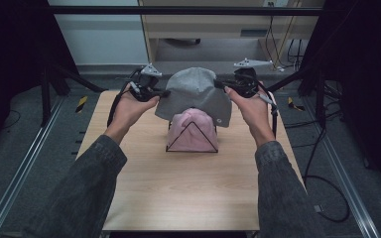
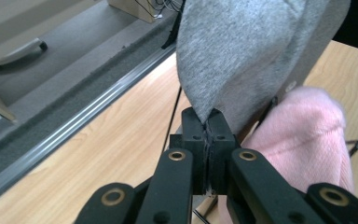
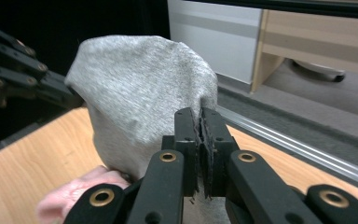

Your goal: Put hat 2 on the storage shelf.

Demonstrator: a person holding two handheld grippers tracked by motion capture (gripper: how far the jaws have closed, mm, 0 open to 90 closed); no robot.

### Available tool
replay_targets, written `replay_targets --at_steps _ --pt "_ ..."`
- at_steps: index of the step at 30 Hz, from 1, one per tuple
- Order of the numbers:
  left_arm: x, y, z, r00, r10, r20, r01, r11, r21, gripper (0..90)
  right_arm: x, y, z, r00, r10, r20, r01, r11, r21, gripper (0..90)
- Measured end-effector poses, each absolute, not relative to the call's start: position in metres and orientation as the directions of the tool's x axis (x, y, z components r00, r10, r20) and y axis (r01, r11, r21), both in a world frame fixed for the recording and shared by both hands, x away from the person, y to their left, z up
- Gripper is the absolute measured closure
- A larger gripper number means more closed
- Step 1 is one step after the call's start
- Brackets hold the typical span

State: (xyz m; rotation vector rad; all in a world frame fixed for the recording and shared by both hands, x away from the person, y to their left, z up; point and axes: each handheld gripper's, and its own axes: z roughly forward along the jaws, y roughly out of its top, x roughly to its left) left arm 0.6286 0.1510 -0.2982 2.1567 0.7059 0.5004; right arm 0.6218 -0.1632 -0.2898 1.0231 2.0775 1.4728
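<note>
Denim sleeves (image 1: 84, 188), left tool (image 1: 164, 92) and right tool (image 1: 217, 84) each clamped on grey beanie (image 1: 193, 94), above pink hat (image 1: 192, 130).

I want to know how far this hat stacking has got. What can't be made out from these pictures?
- High view: the upper part of the pink fuzzy hat on the black wire triangular stand is covered by the grey knit beanie.
- Left gripper view: the stand is mostly hidden behind the pink hat and the left gripper.
- Right gripper view: the beanie hides whether it touches the pink hat; the right gripper blocks the rim.
</note>
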Motion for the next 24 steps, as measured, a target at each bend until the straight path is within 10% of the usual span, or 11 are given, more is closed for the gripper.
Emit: replay_targets --at_steps 24 --pt "0.624 0.160 -0.348 0.760 0.648 0.056 0.386 -0.519 0.763 88.7 0.617 -0.156 -0.328 -0.667 0.740 0.092 0.392 0.242 0.887 86.7"
